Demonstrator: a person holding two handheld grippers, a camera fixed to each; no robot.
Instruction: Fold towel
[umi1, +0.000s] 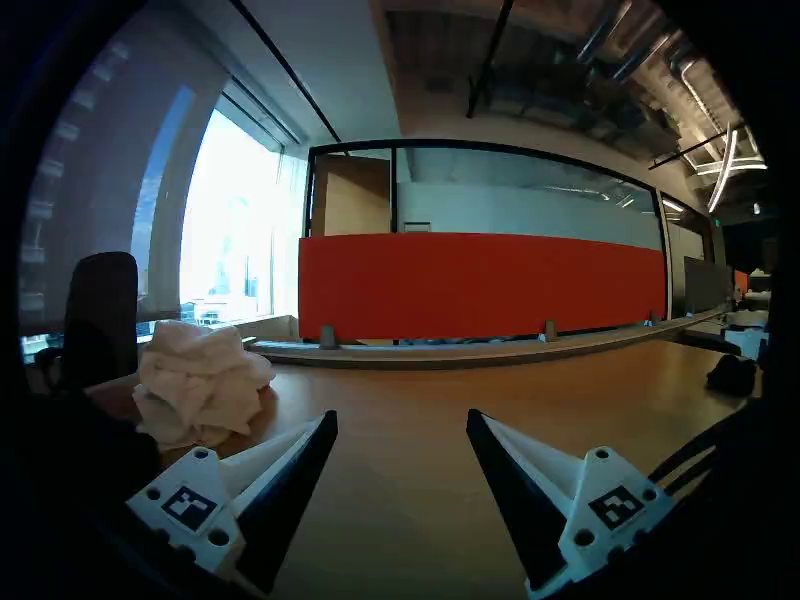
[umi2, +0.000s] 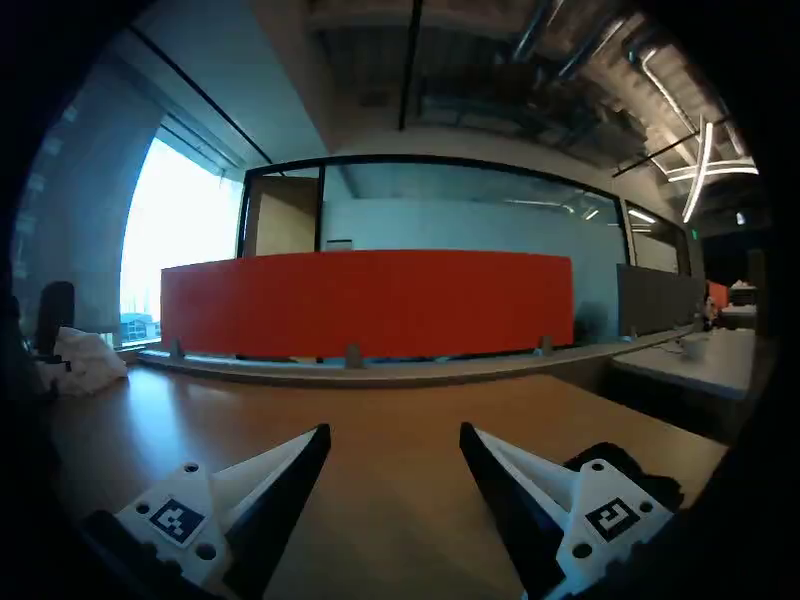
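Observation:
A crumpled white towel (umi1: 201, 382) lies in a heap on the wooden table (umi1: 430, 420), at the left of the left gripper view. My left gripper (umi1: 402, 422) hovers low over the table to the right of the towel, open, with nothing between its fingers. In the right gripper view the same towel (umi2: 88, 362) appears small at the far left edge of the table (umi2: 400, 440). My right gripper (umi2: 394, 432) is open over bare tabletop, well away from the towel.
A red divider panel (umi1: 480, 285) runs along the table's far edge. A dark office chair (umi1: 98, 315) stands behind the towel by the window. A black object (umi1: 732, 375) lies on the table at the right, and also by my right finger (umi2: 640, 470).

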